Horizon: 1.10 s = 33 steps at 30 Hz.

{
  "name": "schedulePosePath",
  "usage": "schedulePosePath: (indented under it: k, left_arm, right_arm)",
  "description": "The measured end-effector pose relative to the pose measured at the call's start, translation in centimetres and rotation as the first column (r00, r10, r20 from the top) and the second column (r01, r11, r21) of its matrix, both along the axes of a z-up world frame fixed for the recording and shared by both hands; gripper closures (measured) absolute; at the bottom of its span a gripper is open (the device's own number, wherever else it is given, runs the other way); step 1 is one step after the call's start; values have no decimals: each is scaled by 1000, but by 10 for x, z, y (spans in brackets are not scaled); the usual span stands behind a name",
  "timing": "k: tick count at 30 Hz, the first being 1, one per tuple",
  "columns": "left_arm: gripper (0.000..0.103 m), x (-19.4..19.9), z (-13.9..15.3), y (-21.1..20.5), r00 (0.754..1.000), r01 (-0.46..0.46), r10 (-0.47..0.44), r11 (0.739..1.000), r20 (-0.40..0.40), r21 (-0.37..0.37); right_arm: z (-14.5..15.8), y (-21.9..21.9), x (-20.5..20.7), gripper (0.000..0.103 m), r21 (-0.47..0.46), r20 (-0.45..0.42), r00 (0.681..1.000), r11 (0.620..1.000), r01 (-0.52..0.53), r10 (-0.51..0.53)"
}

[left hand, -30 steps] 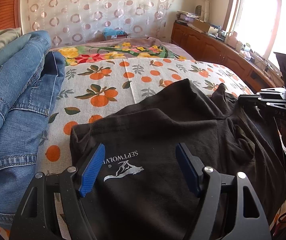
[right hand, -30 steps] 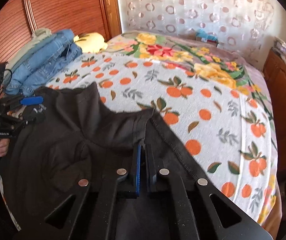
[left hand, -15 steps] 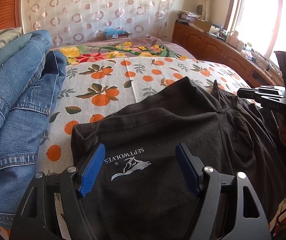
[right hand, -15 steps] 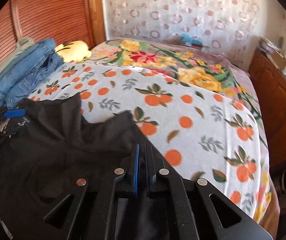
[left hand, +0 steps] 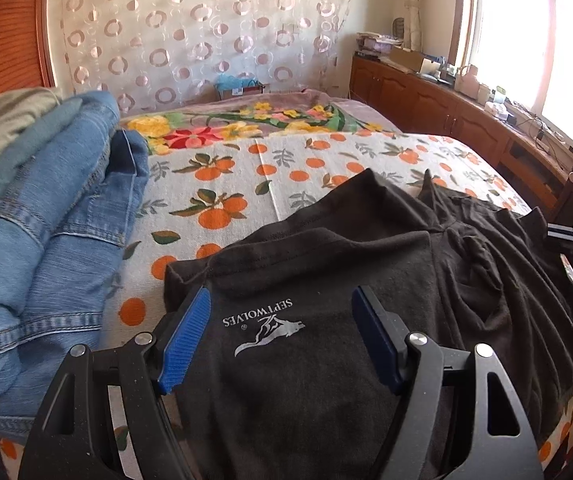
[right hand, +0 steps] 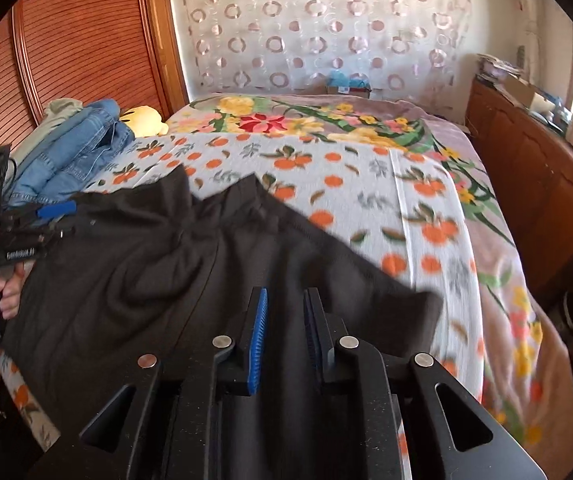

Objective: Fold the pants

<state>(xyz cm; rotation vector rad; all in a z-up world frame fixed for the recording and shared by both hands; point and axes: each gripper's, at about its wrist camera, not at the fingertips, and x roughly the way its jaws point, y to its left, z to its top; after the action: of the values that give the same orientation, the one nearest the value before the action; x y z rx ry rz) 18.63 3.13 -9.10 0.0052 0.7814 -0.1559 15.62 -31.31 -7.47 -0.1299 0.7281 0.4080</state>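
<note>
Black pants (left hand: pixel 326 264) with a white SEPTWOLVES logo lie spread and rumpled on the bed near its front edge; they also show in the right wrist view (right hand: pixel 158 264). My left gripper (left hand: pixel 282 320) is wide open, its blue pads either side of the logo, just above the cloth. My right gripper (right hand: pixel 284 322) has its jaws a little apart over the pants' right end; the cloth lies flat below them. The left gripper also shows at the left of the right wrist view (right hand: pixel 52 212).
A stack of folded blue jeans (left hand: pixel 46 216) and other clothes lies on the left of the bed. The orange-print bedspread (left hand: pixel 270 168) stretches beyond the pants. A wooden cabinet (right hand: pixel 534 168) runs along the right side. A yellow plush toy (right hand: pixel 144 120) sits by the headboard.
The right gripper was shut on the pants' edge and has opened a little, letting the cloth drop flat after carrying it to the right. The left gripper stayed open over the logo.
</note>
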Motion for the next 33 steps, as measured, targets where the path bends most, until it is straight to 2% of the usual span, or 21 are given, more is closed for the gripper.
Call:
schedulePosePath:
  k: [9, 15, 18, 20, 22, 24, 29, 33]
  left_arm:
    - [27, -51, 27, 5, 996, -10, 11, 1000, 87, -9]
    - [26, -79, 28, 8, 996, -5, 5, 1000, 94, 4]
    - [25, -92, 27, 11, 996, -6, 6, 1000, 83, -5]
    - [25, -99, 24, 12, 997, -11, 11, 1000, 73, -6]
    - [25, -106, 19, 13, 998, -14, 14, 1000, 55, -3]
    - [25, -114, 13, 14, 999, -12, 12, 1000, 40, 2]
    - [25, -137, 0, 15, 1000, -8, 8, 999, 19, 38]
    - [25, -153, -7, 19, 1000, -9, 9, 1000, 3, 29]
  right_arm:
    - [-3, -14, -59, 73, 28, 15, 998, 998, 63, -63]
    - [-1, -18, -97, 72, 41, 45, 996, 996, 77, -79]
    - [-2, -19, -107, 70, 33, 52, 995, 996, 82, -84]
    - [-2, -23, -113, 65, 29, 60, 994, 995, 92, -94]
    - [-3, -26, -119, 55, 29, 61, 993, 994, 104, -106]
    - [-7, -31, -126, 51, 28, 52, 992, 993, 117, -119]
    - [-18, -46, -143, 50, 37, 17, 989, 989, 146, -147]
    - [-24, -54, -157, 50, 32, -17, 989, 989, 147, -147]
